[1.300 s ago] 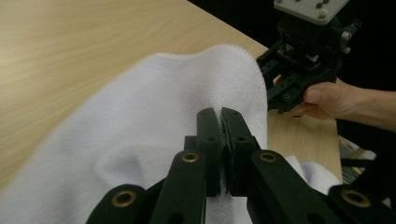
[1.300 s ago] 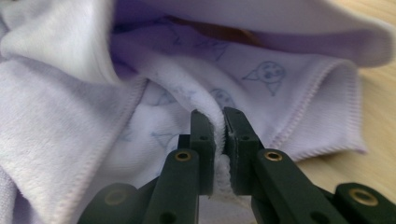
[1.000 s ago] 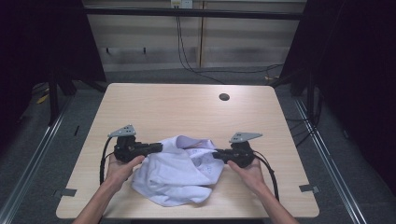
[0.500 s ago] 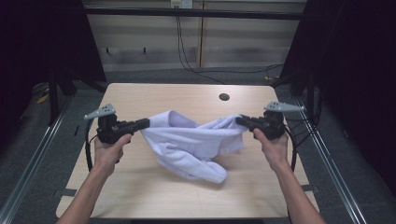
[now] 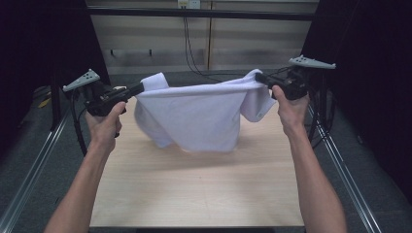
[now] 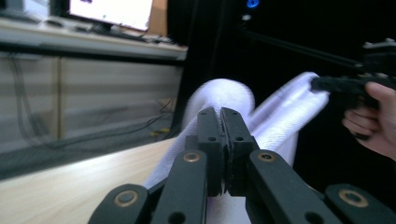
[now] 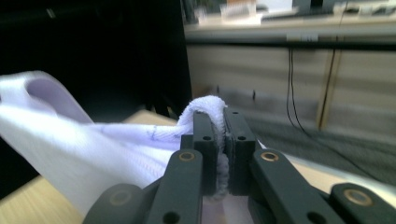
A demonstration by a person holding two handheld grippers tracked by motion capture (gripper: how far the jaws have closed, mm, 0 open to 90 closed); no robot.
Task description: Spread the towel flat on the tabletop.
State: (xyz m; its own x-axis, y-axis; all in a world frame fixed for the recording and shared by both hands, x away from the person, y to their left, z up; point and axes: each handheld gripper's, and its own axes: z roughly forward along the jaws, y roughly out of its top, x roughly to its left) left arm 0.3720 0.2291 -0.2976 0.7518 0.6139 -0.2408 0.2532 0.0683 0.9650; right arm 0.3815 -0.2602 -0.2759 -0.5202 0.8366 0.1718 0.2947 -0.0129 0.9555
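Since the earlier frame you have raised both hands and drawn them farther apart, so the white towel (image 5: 199,114) that sagged onto the table then now hangs clear of the wooden table (image 5: 194,194). Your left gripper (image 5: 137,89) has its jaws pressed together on one top corner of the towel, and your right gripper (image 5: 259,77) pinches the other corner, cloth bulging over its closed jaws. The top edge stretches nearly straight between them; the lower edge hangs in uneven folds. The towel hides the table's far middle. In the left gripper view, your right hand (image 6: 373,116) is cut off at the frame edge. The near half of the table lies bare.
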